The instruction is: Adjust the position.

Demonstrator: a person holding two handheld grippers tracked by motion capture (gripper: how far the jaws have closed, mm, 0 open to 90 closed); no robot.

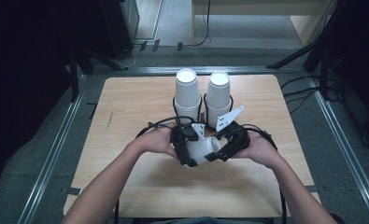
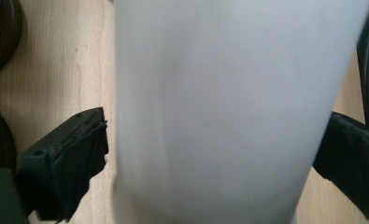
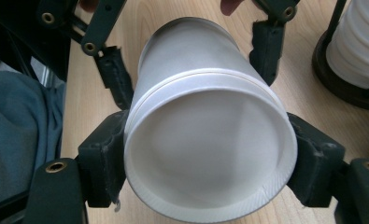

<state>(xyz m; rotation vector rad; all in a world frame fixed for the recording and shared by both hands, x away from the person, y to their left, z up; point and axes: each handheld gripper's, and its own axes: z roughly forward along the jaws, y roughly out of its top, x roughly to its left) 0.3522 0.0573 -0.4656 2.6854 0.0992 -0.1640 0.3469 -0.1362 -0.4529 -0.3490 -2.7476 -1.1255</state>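
Observation:
A white paper cup [image 1: 202,149] lies on its side in the middle of the wooden table [image 1: 126,107], between both hands. In the right gripper view its open mouth [image 3: 205,144] faces the camera, and a second rim line runs just behind the front rim. My right gripper [image 3: 210,154] is shut on that rim, one pad pressed on each side. My left gripper [image 2: 217,135] straddles the cup's body [image 2: 219,93]; a thin strip of table shows between its left jaw and the wall, so it stands open. From above, the left gripper [image 1: 190,151] and the right gripper [image 1: 225,150] meet at the cup.
Two tall stacks of white cups [image 1: 187,95] [image 1: 218,93] stand in black ring holders just behind the hands. One stack [image 3: 355,46] is close on the right in the right gripper view. Dark frame legs and cables lie on the floor around the table.

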